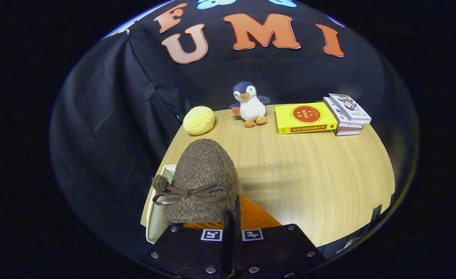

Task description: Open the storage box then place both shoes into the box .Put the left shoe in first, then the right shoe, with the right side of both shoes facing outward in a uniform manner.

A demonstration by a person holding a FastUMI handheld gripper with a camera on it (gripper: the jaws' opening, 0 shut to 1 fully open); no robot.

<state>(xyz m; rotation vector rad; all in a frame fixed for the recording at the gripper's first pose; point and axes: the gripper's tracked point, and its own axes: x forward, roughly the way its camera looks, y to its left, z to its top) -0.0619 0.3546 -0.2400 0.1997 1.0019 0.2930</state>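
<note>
Your tool [232, 217] has its two fingers drawn together, with only a thin slit between them, and they appear to pinch the near edge of one brown fuzzy shoe [203, 178]; you cannot quite see the contact itself, since the shoe's heel end hides it. Take that shoe as your landmark. It points away from you, a thin brown leather bow [191, 193] tied across its upper and a small fuzzy pom-pom [160, 183] at the bow's left end. Under and to the left of the shoe runs the pale rim of the storage box [155, 217], and an orange ribbed surface [253, 217] shows just right of the shoe, beside the fingers. Beyond the shoe, on the wooden table [309, 182], you have one round yellow plush ball [199, 120] nearly straight ahead, one penguin plush toy [249, 104] further right of it, then one yellow book [304, 117] lying flat with a red circle on its cover, its writing too small to read, and, furthest right, a stack of three white books [348, 114], whose printing you cannot make out either.
</note>
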